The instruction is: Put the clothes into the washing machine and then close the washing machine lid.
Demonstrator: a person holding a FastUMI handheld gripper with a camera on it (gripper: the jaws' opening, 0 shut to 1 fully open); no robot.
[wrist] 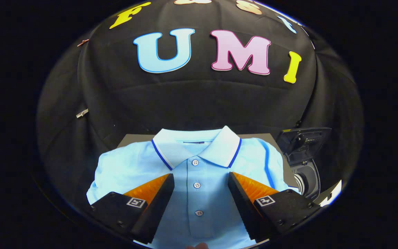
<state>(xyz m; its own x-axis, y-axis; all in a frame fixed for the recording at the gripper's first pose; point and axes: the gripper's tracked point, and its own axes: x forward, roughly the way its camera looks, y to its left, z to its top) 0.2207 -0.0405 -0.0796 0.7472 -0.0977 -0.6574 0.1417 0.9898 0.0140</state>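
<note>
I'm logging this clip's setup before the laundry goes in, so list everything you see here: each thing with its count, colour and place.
polo shirt: one, light blue with a white collar edged in dark blue and three white buttons, lying flat and folded on the table, under and between the fingers.
table: one, dark grey, a bare strip behind the shirt's shoulders.
washing machine: one, small and dark, to the right of the shirt, lid up and the drum opening exposed.
booth wall: one, black cloth, behind the table.
clips: two, small, metallic, on the cloth to the left.
gripper: one, fingers open, spread over the shirt's button placket, gripping nothing.
</note>
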